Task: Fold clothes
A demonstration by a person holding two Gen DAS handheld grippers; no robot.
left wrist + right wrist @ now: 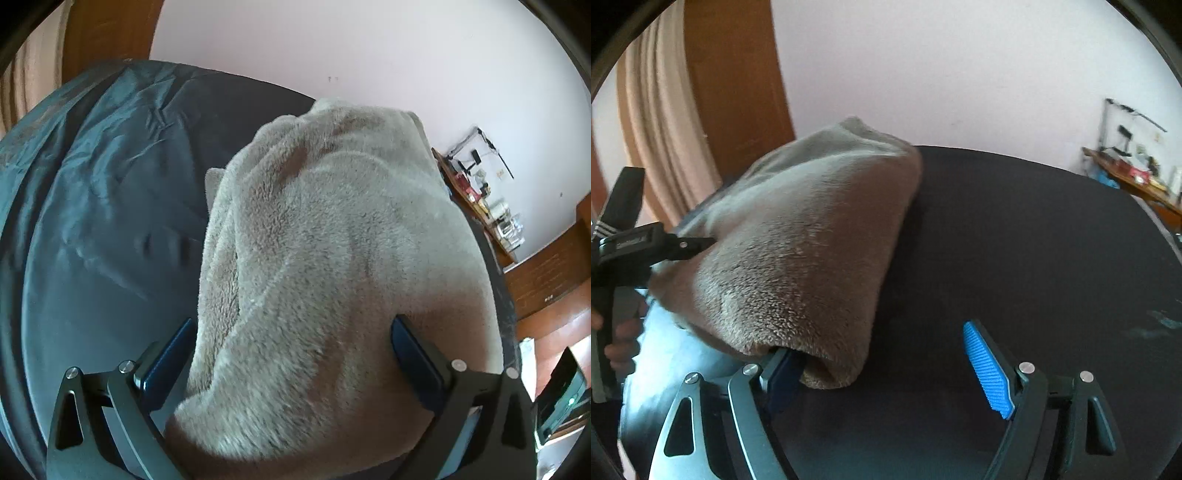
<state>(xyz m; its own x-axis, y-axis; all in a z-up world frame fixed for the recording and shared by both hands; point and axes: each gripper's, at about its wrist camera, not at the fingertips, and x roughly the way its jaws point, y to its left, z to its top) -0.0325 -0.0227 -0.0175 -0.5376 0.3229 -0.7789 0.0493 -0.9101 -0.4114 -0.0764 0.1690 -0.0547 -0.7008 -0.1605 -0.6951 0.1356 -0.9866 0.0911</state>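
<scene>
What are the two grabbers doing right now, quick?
Left gripper: open, jaws wide around the fluffy beige garment, not pinching it.
Right gripper: open, holding nothing; garment edge beside one jaw.

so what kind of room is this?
Likely a room in a home: fleece garment on a dark table, beige curtain by a wooden door, cluttered wooden shelf along the pale wall.

surface: dark round table [1034, 240], pretty much black
on it, left side: teal shiny fabric [103, 221], wrinkled, spread flat
on it, middle: beige fleece garment [332, 258], bunched in a fluffy heap, partly over the teal fabric
</scene>
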